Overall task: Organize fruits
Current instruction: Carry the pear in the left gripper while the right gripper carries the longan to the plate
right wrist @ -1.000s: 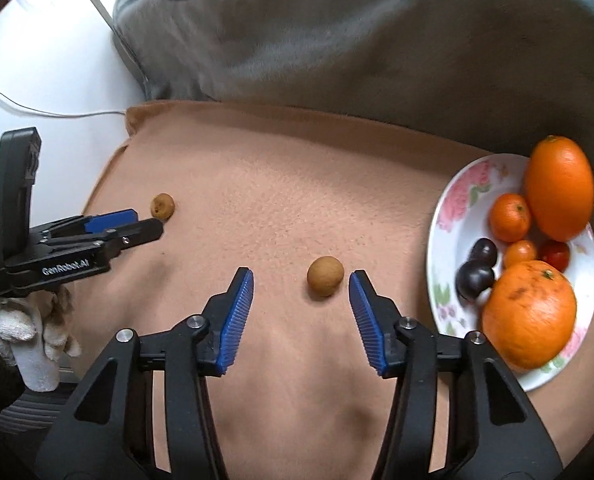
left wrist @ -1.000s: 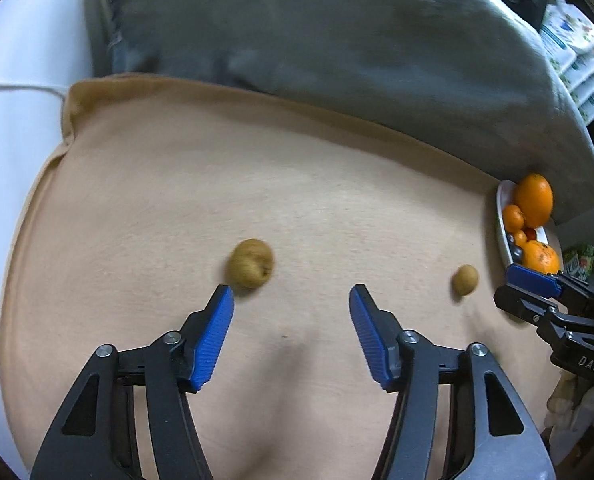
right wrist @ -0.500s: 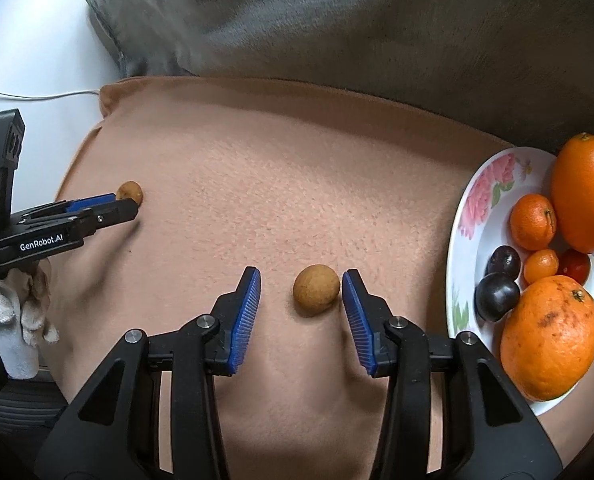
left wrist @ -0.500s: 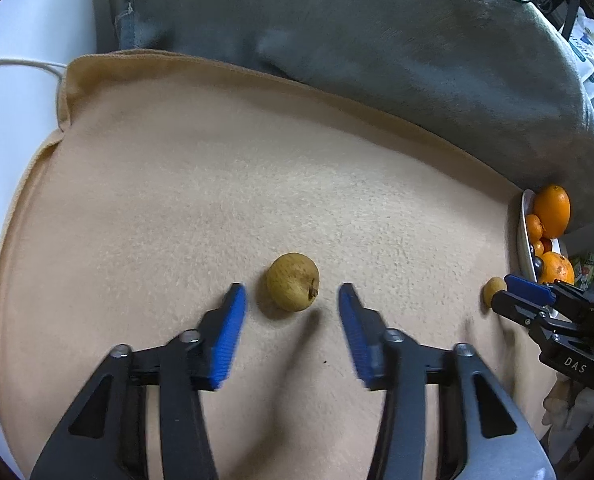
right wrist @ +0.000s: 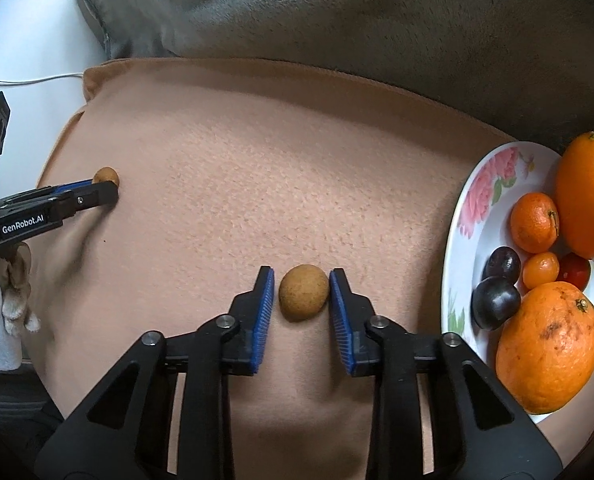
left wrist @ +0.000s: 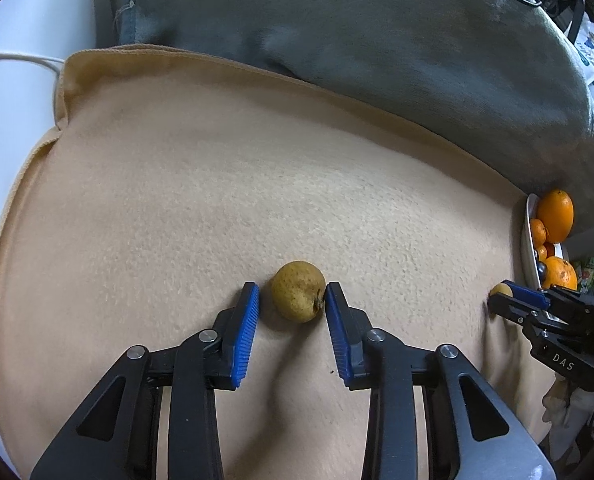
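The left fruit (left wrist: 298, 297), a brownish-yellow roundish one, lies on the tan blanket (left wrist: 217, 200) with its dark stem end turned toward the right pad; it has no clear long axis. It sits between the blue pads of the left gripper (left wrist: 292, 298), whose jaws have just been closing: the right pad touches it, the left pad shows a thin gap.

The right fruit (right wrist: 303, 293) is a smooth tan ball, slightly taller than wide in the right wrist view, and its stem end is not visible. The right gripper (right wrist: 301, 290) is clamped on it, both pads against its sides, after closing in.

At the right, a flowered plate (right wrist: 485, 184) holds 2 large oranges, cut off by the frame edge.
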The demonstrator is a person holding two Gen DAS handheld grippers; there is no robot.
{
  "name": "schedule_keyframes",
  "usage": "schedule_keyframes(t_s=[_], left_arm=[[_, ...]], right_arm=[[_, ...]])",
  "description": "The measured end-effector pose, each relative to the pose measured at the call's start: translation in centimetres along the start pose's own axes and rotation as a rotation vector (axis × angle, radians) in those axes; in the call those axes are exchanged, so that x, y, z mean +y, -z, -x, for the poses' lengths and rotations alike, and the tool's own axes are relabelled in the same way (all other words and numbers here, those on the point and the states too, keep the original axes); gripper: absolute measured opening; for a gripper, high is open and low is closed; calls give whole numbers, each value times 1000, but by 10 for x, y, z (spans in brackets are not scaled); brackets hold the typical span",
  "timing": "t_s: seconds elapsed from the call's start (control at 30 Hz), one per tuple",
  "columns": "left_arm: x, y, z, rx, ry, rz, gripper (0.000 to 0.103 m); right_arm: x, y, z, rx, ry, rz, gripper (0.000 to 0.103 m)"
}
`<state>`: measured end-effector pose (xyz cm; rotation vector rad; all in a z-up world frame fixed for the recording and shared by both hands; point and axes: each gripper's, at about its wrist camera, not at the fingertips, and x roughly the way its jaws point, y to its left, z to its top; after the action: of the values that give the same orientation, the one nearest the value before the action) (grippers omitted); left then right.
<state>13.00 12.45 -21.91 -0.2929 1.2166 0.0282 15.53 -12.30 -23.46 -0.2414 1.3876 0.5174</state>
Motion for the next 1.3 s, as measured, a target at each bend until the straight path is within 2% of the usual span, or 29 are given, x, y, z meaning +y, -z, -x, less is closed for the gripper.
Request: schedule_keyframes(t_s=[0.07, 0.13, 0.57, 0.9, 1.3], left_arm=[[-5, -1, -4, -1, -1, -4, 32], [-9, -3, -5, -6, -3, -13, 25], [-26, -16, 14, -30, 21, -49, 25], [-77, -22, 28, -60, 81, -121, 25], [-155, -23, 21, -67, 150, -204, 25]], right_arm=[[2, 0, -1, 1, 0, 4, 27], [3, -1, -2, 2, 1, 12, 27], [-5, 4, 35, -62, -44, 5, 27], [-36, 10, 85, -130, -45, -36, 27], [-104, 33, 127, -185, 0, -107, 27]])
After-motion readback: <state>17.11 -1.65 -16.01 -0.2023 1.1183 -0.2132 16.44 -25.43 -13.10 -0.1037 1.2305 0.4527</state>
